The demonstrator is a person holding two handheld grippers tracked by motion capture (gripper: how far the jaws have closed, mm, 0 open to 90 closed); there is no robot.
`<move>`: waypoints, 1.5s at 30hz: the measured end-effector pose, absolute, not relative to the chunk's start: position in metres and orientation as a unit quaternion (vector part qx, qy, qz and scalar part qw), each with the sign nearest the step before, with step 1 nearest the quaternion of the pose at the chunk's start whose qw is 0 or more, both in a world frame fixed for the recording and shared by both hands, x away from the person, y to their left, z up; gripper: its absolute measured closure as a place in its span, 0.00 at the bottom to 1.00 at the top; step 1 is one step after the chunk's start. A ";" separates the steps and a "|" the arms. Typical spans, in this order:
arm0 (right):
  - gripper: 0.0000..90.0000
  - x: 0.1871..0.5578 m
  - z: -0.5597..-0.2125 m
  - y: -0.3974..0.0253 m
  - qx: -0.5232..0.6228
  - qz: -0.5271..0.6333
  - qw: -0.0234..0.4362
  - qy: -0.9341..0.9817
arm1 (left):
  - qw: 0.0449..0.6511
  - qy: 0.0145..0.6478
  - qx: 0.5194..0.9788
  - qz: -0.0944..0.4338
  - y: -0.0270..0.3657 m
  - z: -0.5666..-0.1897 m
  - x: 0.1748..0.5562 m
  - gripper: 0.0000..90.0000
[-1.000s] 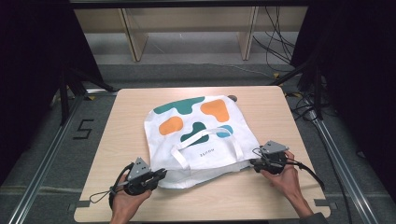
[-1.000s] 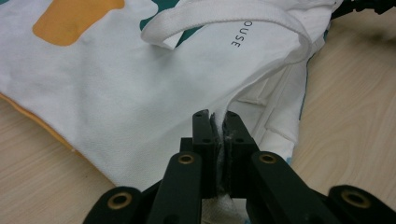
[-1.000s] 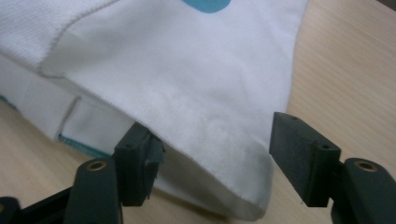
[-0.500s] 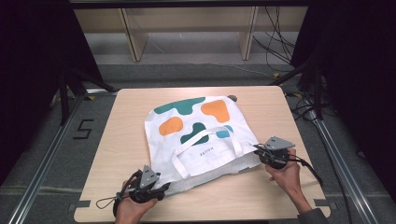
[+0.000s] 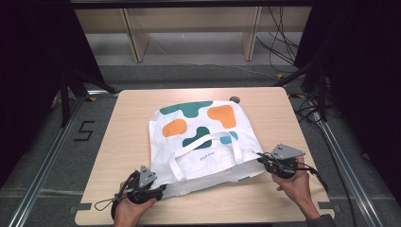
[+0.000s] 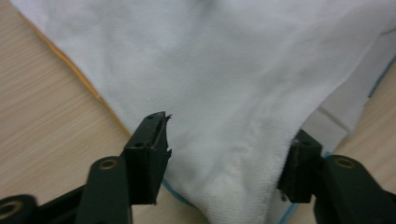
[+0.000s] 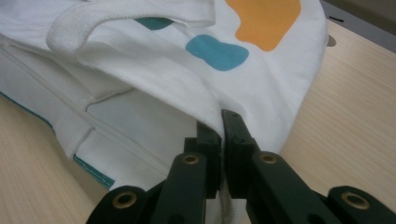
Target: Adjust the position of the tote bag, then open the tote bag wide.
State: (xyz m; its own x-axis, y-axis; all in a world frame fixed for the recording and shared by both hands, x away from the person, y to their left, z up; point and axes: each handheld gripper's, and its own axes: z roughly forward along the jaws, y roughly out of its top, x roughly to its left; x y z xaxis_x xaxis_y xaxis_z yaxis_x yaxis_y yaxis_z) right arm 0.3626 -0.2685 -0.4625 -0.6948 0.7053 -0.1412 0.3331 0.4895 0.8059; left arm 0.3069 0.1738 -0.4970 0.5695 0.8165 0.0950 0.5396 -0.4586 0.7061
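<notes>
Our right gripper [image 7: 223, 135] has its jaws pinched tight on the near right corner of the white bag [image 5: 203, 137], hand low by the table's [image 5: 132, 113] right edge. Our left gripper [image 6: 224, 154] stands wide apart, the bag's near left corner lying loose between its jaws, wrist at the front edge. The bag lies flat mid-table, printed side up.

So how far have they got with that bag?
The white cloth tote bag with orange and teal blotches already lies flat on the pale wooden table, handles on top. In hand: the right tongs are shut on the bag's open edge, while the left tongs stand open around its other corner. Left to do: closing that left grip, then probably lifting or opening it.
</notes>
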 end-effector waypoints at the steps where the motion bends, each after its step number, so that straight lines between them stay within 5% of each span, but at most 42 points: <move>1: 0.97 0.363 -0.462 -0.269 0.306 0.394 0.236 0.834 | 0.319 0.417 0.823 0.216 0.173 -0.499 0.308 0.41; 9: 0.76 0.367 -0.484 -0.267 0.329 0.353 0.211 0.850 | 0.310 0.403 0.830 0.229 0.171 -0.500 0.314 0.50; 16: 0.85 0.368 -0.488 -0.268 0.320 0.344 0.210 0.857 | 0.315 0.409 0.825 0.230 0.167 -0.502 0.325 0.48; 25: 0.94 0.366 -0.482 -0.268 0.304 0.351 0.219 0.858 | 0.319 0.340 0.857 0.220 0.165 -0.500 0.324 0.94; 45: 0.98 0.354 -0.437 -0.273 0.296 0.416 0.216 0.832 | 0.412 0.343 0.811 0.232 0.181 -0.448 0.310 0.96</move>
